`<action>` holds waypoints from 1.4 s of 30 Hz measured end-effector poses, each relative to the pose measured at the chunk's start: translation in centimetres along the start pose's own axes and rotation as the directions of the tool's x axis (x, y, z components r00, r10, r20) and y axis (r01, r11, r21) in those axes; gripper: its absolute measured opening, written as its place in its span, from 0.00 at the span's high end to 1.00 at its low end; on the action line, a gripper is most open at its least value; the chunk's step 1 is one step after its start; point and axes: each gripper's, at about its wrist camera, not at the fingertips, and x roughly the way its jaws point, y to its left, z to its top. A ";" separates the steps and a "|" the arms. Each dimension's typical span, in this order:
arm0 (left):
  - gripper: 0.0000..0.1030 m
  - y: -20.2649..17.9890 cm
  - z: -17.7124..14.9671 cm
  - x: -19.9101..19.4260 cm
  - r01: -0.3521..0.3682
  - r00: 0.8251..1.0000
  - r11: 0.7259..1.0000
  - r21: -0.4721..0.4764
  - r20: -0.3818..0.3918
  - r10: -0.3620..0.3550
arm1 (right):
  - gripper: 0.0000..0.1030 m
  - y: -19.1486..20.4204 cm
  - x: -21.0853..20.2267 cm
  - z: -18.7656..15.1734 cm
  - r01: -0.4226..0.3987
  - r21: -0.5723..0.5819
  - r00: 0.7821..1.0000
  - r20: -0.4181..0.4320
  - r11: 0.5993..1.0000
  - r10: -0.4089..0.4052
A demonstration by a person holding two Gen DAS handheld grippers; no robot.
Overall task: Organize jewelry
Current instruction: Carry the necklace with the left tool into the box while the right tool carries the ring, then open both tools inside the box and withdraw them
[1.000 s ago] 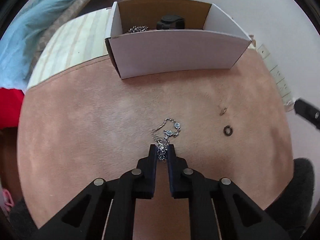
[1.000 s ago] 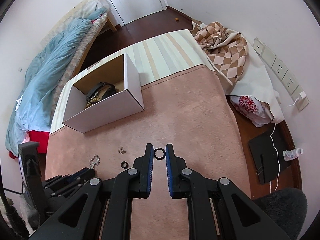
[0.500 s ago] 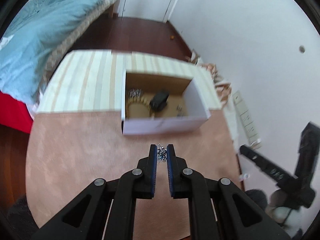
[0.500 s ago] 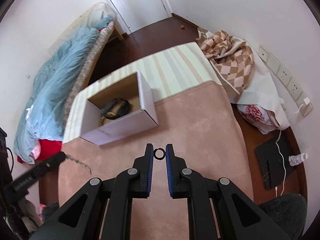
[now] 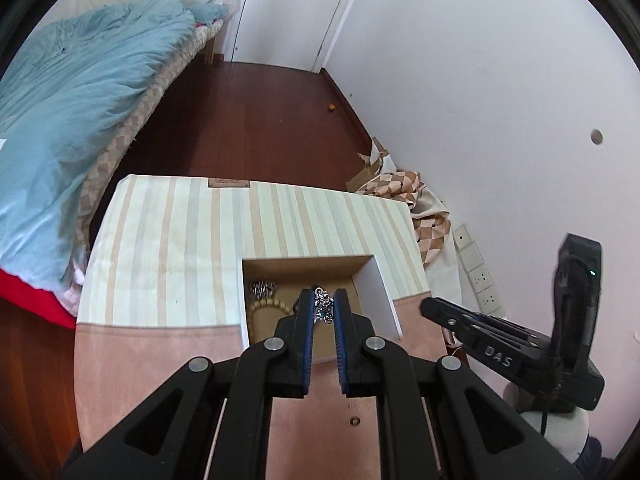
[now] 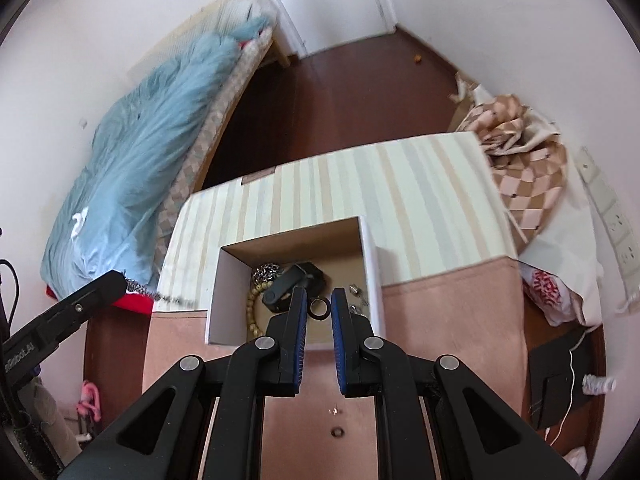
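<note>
A silver chain (image 5: pixel 323 307) with a blue stone is pinched between the tips of the left gripper (image 5: pixel 322 312). It is held up over the open box (image 5: pixel 386 288), above the box's near wall. A black ring (image 6: pixel 319 308) is pinched between the tips of the right gripper (image 6: pixel 319 310), and it too is held above the near side of the box.

The box is set on the pink cloth (image 6: pixel 452 320), right at the far edge where the striped cloth (image 6: pixel 360 188) begins. Inside the box, a string of tan beads (image 6: pixel 253 307) is seen by the left wall, with a shiny chain pile (image 6: pixel 267 271) in the far left corner and a black clip-like thing (image 6: pixel 294 280) in the middle. Some tiny silver bits (image 6: pixel 356 298) are seen by the right wall.

On the pink cloth, near the front edge, a small brown ring (image 6: pixel 337 432) and a tiny silver piece (image 6: pixel 333 411) are left lying.
</note>
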 end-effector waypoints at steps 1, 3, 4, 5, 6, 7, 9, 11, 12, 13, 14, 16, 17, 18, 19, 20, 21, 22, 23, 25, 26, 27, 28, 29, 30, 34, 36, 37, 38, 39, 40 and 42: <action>0.93 0.2 0.5 0.6 0.007 1.000 1.000 -0.004 -0.011 -0.007 | 0.88 0.0 0.7 0.6 0.001 -0.001 1.000 -0.015 1.000 -0.001; 0.93 0.4 1.4 1.9 0.019 0.999 1.000 -0.009 -0.035 -0.019 | 0.88 -0.2 2.5 1.8 -0.005 0.001 0.998 -0.059 1.000 0.005; 0.93 0.5 1.9 2.8 0.031 0.998 0.999 -0.013 -0.053 -0.032 | 0.88 -0.1 3.2 2.2 -0.007 0.000 0.997 -0.075 1.000 0.007; 0.93 0.4 2.3 3.4 0.040 0.997 0.999 -0.015 -0.065 -0.041 | 0.88 -0.2 3.9 2.5 -0.008 -0.001 0.995 -0.095 1.000 0.008; 0.93 0.3 2.6 4.1 0.051 0.995 0.999 -0.018 -0.080 -0.052 | 0.88 -0.3 4.4 2.8 -0.006 0.001 0.994 -0.108 1.000 0.006; 0.93 0.2 3.1 4.7 0.058 0.994 0.998 -0.020 -0.091 -0.060 | 0.88 -0.4 5.1 3.0 -0.009 -0.002 0.992 -0.128 1.000 0.009; 0.93 0.0 3.7 6.0 0.078 0.990 0.997 -0.020 -0.116 -0.079 | 0.88 -0.6 6.1 3.4 -0.014 -0.002 0.987 -0.160 1.000 0.013; 0.93 -0.2 4.4 7.2 0.085 0.986 0.996 -0.024 -0.141 -0.088 | 0.88 -0.8 6.8 3.6 -0.014 -0.007 0.983 -0.183 1.000 0.012; 0.92 -0.2 4.7 7.8 0.081 0.984 0.996 -0.025 -0.159 -0.084 | 0.88 -0.9 7.1 3.6 -0.019 -0.010 0.982 -0.191 1.000 0.016; 0.92 -0.1 5.0 8.7 0.057 0.980 0.998 -0.038 -0.190 -0.064 | 0.87 -0.9 7.6 3.7 -0.028 -0.009 0.977 -0.212 1.000 0.025; 0.92 0.0 5.1 9.2 0.051 0.976 0.997 -0.050 -0.208 -0.060 | 0.87 -1.0 8.0 3.8 -0.034 0.002 0.973 -0.229 0.999 0.034; 0.87 0.3 5.4 10.1 0.022 0.969 0.998 -0.062 -0.245 -0.036 | 0.86 -1.4 8.5 3.9 -0.026 0.020 0.969 -0.246 0.999 0.030; 0.83 0.4 5.5 10.4 0.001 0.967 0.998 -0.060 -0.254 -0.016 | 0.77 -1.5 8.6 4.0 -0.019 0.023 0.968 -0.249 1.000 0.024; 0.71 0.5 5.4 10.4 -0.011 0.968 0.998 -0.058 -0.252 -0.004 | 0.71 -1.7 8.5 4.0 -0.014 0.030 0.969 -0.246 0.999 0.021; 0.47 0.7 5.4 10.3 -0.034 0.970 0.998 -0.055 -0.244 0.020 | 0.61 -1.7 8.4 4.0 -0.014 0.035 0.970 -0.242 0.999 0.022; 0.37 1.0 5.3 10.0 -0.064 0.971 0.997 -0.049 -0.232 0.050 | 0.58 -1.6 8.3 4.1 -0.014 0.033 0.971 -0.239 0.999 0.021; 0.32 1.2 5.2 9.6 -0.080 0.975 0.996 -0.048 -0.212 0.068 | 0.58 -1.5 8.1 4.1 -0.008 0.028 0.972 -0.233 1.000 0.014; 0.31 1.4 5.2 9.3 -0.099 0.975 0.994 -0.044 -0.202 0.088 | 0.58 -1.5 7.8 4.1 0.001 0.023 0.975 -0.224 1.000 0.004; 0.31 1.6 5.1 9.1 -0.132 0.972 0.991 -0.034 -0.200 0.123 | 0.57 -1.4 7.6 4.1 0.009 0.018 0.977 -0.214 1.000 -0.005; 0.30 2.3 4.6 8.5 -0.190 0.964 0.981 -0.026 -0.192 0.182 | 0.54 -1.2 7.1 4.1 0.026 0.007 0.980 -0.197 1.000 -0.024; 0.28 2.5 4.3 8.3 -0.205 0.962 0.978 -0.028 -0.187 0.197 | 0.49 -1.1 6.8 4.0 0.044 -0.002 0.981 -0.188 0.999 -0.044; 0.20 2.8 3.9 8.0 -0.229 0.958 0.973 -0.027 -0.181 0.220 | 0.47 -1.0 6.5 4.0 0.059 -0.013 0.981 -0.182 0.998 -0.061; 0.15 3.0 3.5 7.7 -0.250 0.954 0.968 -0.025 -0.175 0.242 | 0.44 -0.9 6.2 3.8 0.076 -0.022 0.982 -0.173 0.997 -0.078; 0.15 3.2 3.0 7.4 -0.273 0.949 0.962 -0.021 -0.168 0.266 | 0.40 -0.7 5.9 3.6 0.100 -0.033 0.981 -0.163 0.994 -0.104; 0.14 3.4 2.5 7.0 -0.296 0.944 0.955 -0.015 -0.161 0.290 | 0.36 -0.6 5.7 3.5 0.119 -0.049 0.979 -0.158 0.992 -0.126; 0.06 3.6 0.4 6.2 -0.371 0.918 0.929 -0.002 -0.150 0.367 | 0.06 0.0 5.2 2.3 0.225 -0.113 0.961 -0.136 0.968 -0.239; 0.03 3.5 -0.6 6.0 -0.396 0.908 0.918 0.005 -0.148 0.392 | 0.06 0.4 5.2 1.6 0.270 -0.144 0.948 -0.135 0.952 -0.289; 0.02 3.6 -0.9 5.8 -0.401 0.905 0.916 0.000 -0.151 0.397 | 0.05 0.5 5.1 1.1 0.286 -0.156 0.943 -0.131 0.945 -0.307; 0.02 3.6 -1.4 5.7 -0.402 0.905 0.916 -0.007 -0.154 0.396 | 0.03 0.6 4.9 0.7 0.293 -0.166 0.940 -0.127 0.941 -0.315; 0.02 3.6 -1.7 5.6 -0.403 0.904 0.915 -0.008 -0.158 0.397 | 0.02 0.7 4.7 0.3 0.298 -0.174 0.939 -0.126 0.939 -0.321; 0.02 3.5 -2.1 5.4 -0.411 0.900 0.912 -0.010 -0.160 0.404 | 0.01 0.9 4.5 -0.2 0.304 -0.180 0.937 -0.123 0.936 -0.328; 0.02 3.2 -2.6 4.9 -0.418 0.898 0.908 -0.010 -0.157 0.412 | 0.01 1.3 4.0 -0.8 0.304 -0.188 0.938 -0.116 0.934 -0.328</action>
